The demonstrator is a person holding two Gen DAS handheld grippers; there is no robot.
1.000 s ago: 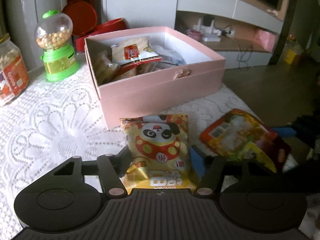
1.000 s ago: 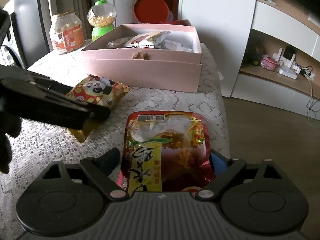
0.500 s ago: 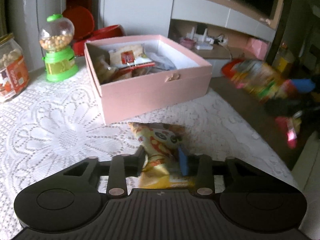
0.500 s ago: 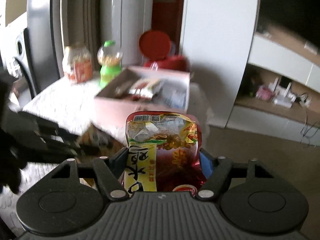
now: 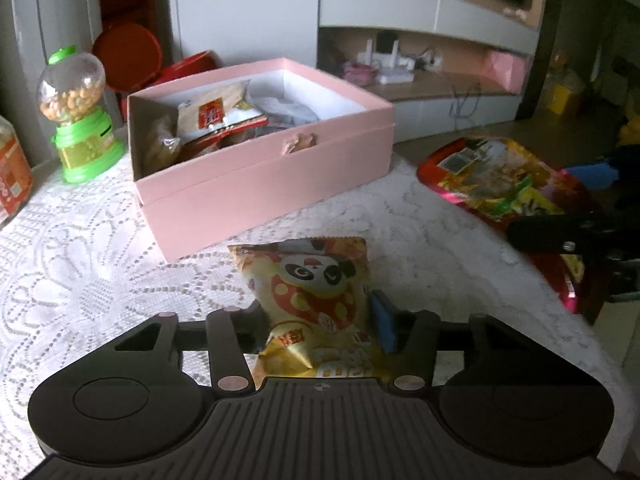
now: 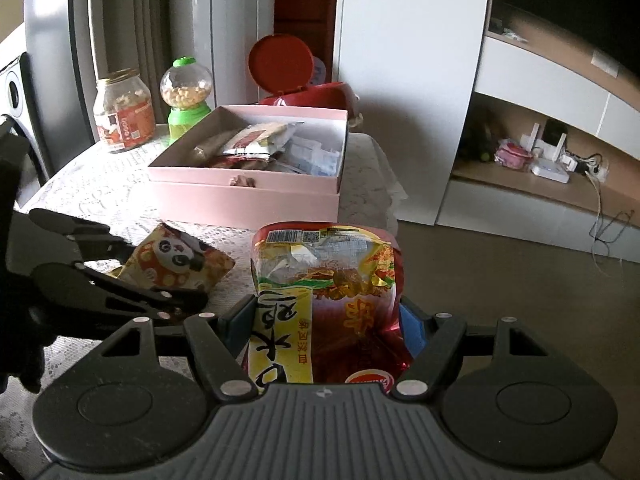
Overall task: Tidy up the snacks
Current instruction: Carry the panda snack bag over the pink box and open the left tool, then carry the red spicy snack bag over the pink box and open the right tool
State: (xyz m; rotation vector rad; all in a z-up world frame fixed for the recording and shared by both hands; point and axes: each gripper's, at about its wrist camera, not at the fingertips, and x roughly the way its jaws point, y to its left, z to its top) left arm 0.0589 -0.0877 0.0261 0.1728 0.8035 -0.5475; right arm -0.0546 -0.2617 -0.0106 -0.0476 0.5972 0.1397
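My left gripper (image 5: pixel 320 324) is shut on a yellow panda snack bag (image 5: pixel 312 284), held just above the lace tablecloth in front of the pink box (image 5: pixel 256 176). My right gripper (image 6: pixel 324 320) is shut on a red and yellow snack bag (image 6: pixel 328 280), held in the air past the table's right edge. That bag also shows at the right of the left wrist view (image 5: pixel 500 184). The panda bag (image 6: pixel 176 264) and left gripper (image 6: pixel 120 284) show at the left of the right wrist view. The pink box (image 6: pixel 248 200) is open and holds several snack packets.
A green candy dispenser (image 5: pixel 78 116) and a snack jar (image 6: pixel 124 112) stand at the table's back left. A red bin with its lid up (image 6: pixel 296 76) is behind the box. A TV cabinet (image 6: pixel 540 160) stands to the right across the floor.
Both grippers closed on their bags and lifted them off the table. The right one rose high and came back down near the table's right edge.
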